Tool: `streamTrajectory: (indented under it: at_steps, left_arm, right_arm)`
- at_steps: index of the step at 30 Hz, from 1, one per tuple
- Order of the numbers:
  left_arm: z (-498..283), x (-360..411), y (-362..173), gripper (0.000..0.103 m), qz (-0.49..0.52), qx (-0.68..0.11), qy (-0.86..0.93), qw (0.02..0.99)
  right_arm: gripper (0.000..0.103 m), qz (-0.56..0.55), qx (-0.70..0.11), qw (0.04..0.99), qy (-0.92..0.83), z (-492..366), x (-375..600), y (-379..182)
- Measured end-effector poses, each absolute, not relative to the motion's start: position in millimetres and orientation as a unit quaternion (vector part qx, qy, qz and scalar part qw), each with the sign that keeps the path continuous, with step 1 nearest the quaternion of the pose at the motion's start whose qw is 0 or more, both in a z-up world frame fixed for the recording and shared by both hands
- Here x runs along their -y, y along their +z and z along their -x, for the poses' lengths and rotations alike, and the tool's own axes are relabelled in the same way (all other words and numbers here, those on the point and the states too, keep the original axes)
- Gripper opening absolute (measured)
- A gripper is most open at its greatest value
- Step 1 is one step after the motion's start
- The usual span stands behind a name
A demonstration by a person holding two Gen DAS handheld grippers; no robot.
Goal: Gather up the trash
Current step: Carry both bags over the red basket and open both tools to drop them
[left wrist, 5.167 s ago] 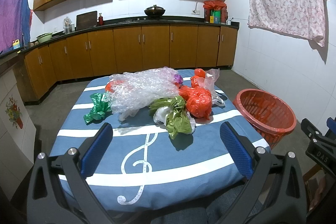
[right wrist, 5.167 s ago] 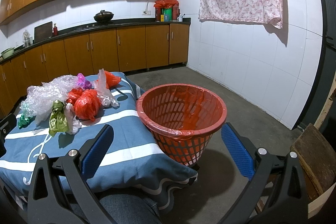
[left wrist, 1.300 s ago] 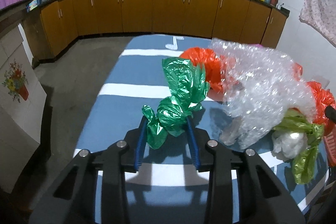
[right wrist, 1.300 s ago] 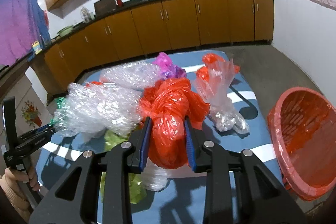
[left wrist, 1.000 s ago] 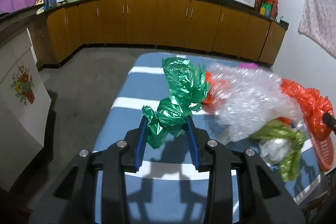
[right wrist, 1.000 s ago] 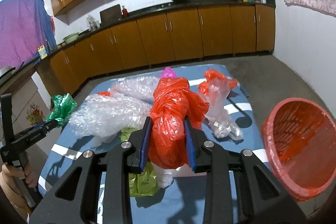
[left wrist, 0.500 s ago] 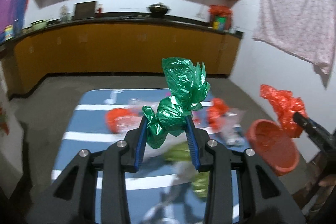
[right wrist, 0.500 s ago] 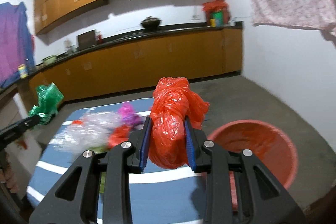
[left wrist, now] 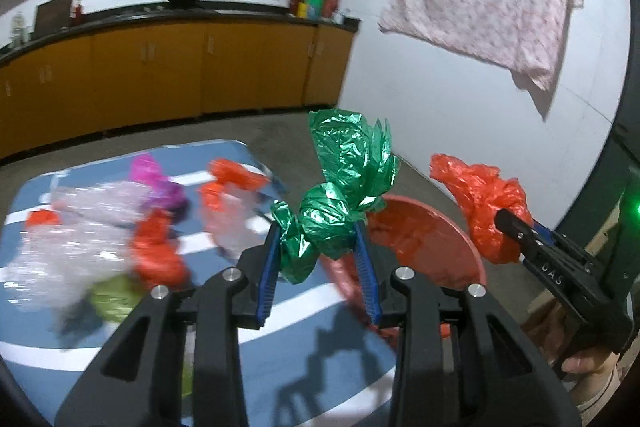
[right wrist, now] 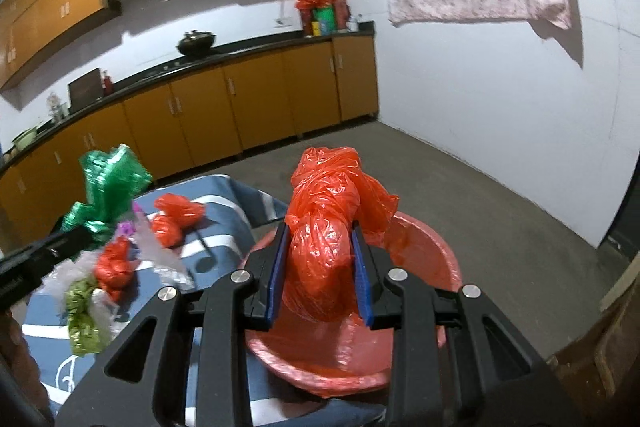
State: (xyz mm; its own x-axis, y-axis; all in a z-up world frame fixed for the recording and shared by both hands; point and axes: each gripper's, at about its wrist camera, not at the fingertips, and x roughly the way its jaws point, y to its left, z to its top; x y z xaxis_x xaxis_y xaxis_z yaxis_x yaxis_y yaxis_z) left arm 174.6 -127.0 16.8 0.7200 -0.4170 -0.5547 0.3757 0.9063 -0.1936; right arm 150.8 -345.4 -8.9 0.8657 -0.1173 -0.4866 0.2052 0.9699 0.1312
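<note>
Above the red basket [right wrist: 436, 255] rim, both hand-held grippers clamp bags

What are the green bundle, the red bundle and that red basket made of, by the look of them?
Green bundle: thin plastic film, probably a bag, shiny and tightly crinkled.
Red bundle: thin, glossy, slightly see-through plastic bag, wrinkled and knotted.
Red basket: seemingly rigid moulded plastic with a smooth rim, apparently lined with red film.

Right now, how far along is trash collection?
Done: nothing visibly loose in the red basket beyond its red liner. In hand: left tongs clamp a green bag, right tongs clamp a red bag over the basket. Left: clear plastic wrap, red bags, an olive bag on the table.
</note>
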Motion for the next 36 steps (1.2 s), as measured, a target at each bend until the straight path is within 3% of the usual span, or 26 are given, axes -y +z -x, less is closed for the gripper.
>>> streamTrajectory:
  at_steps: [13, 16, 22, 23, 25, 27, 31, 36]
  left_arm:
    - [-226.5, 221.1, -34.7, 0.039, -0.003, -0.362, -0.263, 0.894]
    - [-234.7, 225.9, -45.4, 0.045, -0.001, -0.374, -0.262, 0.890]
    - [-237.3, 221.3, -53.3, 0.056, 0.005, -0.389, -0.253, 0.886]
    - [-235.9, 218.0, -52.3, 0.060, 0.005, -0.387, -0.250, 0.888]
    - [-228.8, 207.6, -45.9, 0.073, 0.004, -0.376, -0.240, 0.895]
    - [-217.1, 192.9, -37.1, 0.082, -0.001, -0.354, -0.222, 0.909]
    - [-184.6, 156.3, -22.7, 0.090, -0.028, -0.307, -0.177, 0.935]
    - [-152.1, 101.5, -16.3, 0.092, -0.044, -0.281, -0.107, 0.953]
  right_arm:
    - [0.033, -0.141, -0.246, 0.954, -0.101, -163.3, 392.2, -26.7]
    - [0.053, -0.155, -0.241, 0.953, -0.094, -166.1, 397.8, -29.3]
    - [0.068, -0.176, -0.237, 0.950, -0.101, -157.9, 410.9, -32.2]
    - [0.072, -0.172, -0.236, 0.950, -0.109, -153.7, 411.9, -32.3]
    - [0.091, -0.160, -0.229, 0.951, -0.129, -143.8, 410.7, -32.2]
    - [0.097, -0.146, -0.219, 0.953, -0.148, -132.5, 407.4, -31.6]
    - [0.098, -0.112, -0.223, 0.956, -0.155, -124.6, 397.4, -29.5]
    - [0.098, -0.074, -0.233, 0.961, -0.133, -125.3, 368.3, -28.2]
